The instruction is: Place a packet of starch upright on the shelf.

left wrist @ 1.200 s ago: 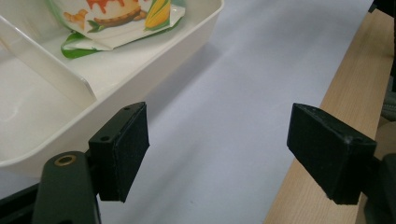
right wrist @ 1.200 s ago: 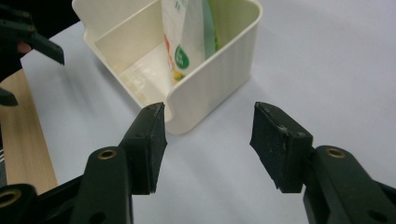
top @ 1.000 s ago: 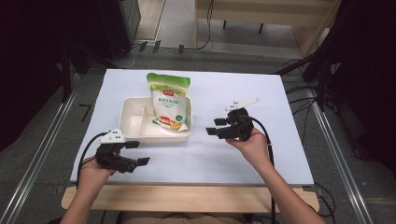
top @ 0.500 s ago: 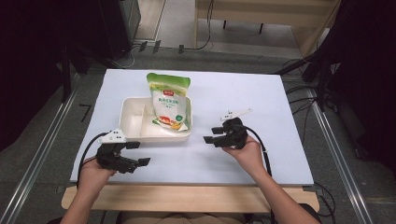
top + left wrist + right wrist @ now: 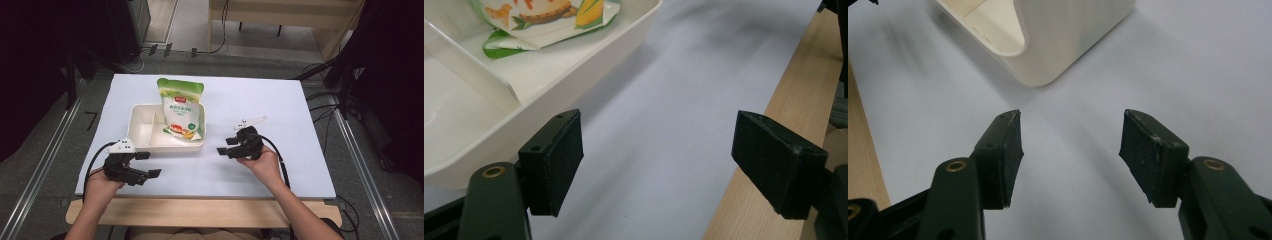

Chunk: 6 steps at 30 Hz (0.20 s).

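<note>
A white two-compartment tray (image 5: 142, 127) lies on the white mat. A green and white snack bag (image 5: 182, 112) rests in its right compartment, its top leaning over the far rim. My left gripper (image 5: 150, 164) sits low by the tray's front left corner, open and empty. In the left gripper view the tray (image 5: 574, 75) and the bag's bottom (image 5: 544, 20) lie just ahead of the open left gripper (image 5: 656, 160). My right gripper (image 5: 226, 146) is right of the tray, pointing at it, open. Its jaws have just opened slightly, with nothing between them; the right gripper (image 5: 1071, 150) faces the tray's corner (image 5: 1063, 35).
The white mat (image 5: 260, 100) covers the table, with bare mat to the right of the tray. A wooden table edge (image 5: 200, 212) runs along the front, and shows as the wooden edge (image 5: 774, 100) beside my left jaw. Cables and dark stands surround the table.
My right hand has come down toward the mat and drawn slightly nearer the table's front. The left hand, tray and bag have stayed put.
</note>
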Available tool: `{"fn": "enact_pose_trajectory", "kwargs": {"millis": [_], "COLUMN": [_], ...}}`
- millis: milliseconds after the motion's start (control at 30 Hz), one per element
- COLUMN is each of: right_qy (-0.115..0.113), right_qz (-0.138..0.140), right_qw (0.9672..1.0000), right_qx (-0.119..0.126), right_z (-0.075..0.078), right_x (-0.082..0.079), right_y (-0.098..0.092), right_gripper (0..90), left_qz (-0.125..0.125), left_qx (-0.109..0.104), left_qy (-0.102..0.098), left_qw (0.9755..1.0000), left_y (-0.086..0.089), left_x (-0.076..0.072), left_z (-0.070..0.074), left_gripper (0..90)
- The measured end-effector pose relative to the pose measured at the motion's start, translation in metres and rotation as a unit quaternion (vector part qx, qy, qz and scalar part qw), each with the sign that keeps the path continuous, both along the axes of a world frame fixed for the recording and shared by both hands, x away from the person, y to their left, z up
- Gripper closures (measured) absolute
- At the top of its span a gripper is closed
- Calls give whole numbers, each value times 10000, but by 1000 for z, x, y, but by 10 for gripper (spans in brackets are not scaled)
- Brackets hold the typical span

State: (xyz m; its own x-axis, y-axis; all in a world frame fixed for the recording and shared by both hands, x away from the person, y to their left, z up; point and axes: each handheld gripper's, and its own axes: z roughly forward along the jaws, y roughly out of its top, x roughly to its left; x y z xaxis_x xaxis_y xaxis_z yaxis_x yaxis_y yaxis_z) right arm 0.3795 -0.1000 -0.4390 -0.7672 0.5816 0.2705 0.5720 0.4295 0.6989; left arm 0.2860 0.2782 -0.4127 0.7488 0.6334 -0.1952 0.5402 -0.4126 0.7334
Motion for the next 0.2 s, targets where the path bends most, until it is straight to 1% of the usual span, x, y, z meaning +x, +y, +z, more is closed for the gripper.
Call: {"fn": "enact_pose_trajectory", "kwargs": {"millis": [200], "right_qy": [28], "right_qz": [-3], "right_qw": [10000], "right_qx": [-22], "right_z": [-1], "right_x": [1], "right_y": [0], "right_gripper": [420], "left_qz": [-32], "left_qx": [32], "left_qy": [7], "left_qw": [10000], "left_y": [-1], "left_x": [0], "left_z": [-1], "left_gripper": [213]}}
